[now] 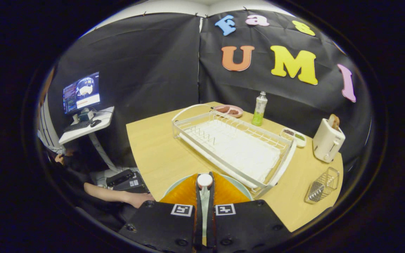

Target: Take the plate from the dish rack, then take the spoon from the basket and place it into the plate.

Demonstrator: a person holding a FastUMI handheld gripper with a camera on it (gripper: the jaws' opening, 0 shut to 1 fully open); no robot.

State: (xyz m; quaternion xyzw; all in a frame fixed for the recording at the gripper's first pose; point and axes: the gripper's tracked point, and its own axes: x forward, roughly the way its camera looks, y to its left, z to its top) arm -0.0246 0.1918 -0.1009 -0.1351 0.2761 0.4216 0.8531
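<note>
My gripper is shut on a pale spoon, whose round white end sticks up between the two black fingers. Right under and just ahead of the fingers lies the orange plate with a pale blue rim, flat on the wooden table at its near edge. Beyond the plate stands the white wire dish rack, its slots bare over a white mat. To the right of the fingers, near the table's edge, the wire basket looks tipped towards its side.
Behind the rack stand a green bottle and a pink dish of food. A small snack tray and a white toaster sit at the right. A side desk with a monitor stands left; a person's arm is below it.
</note>
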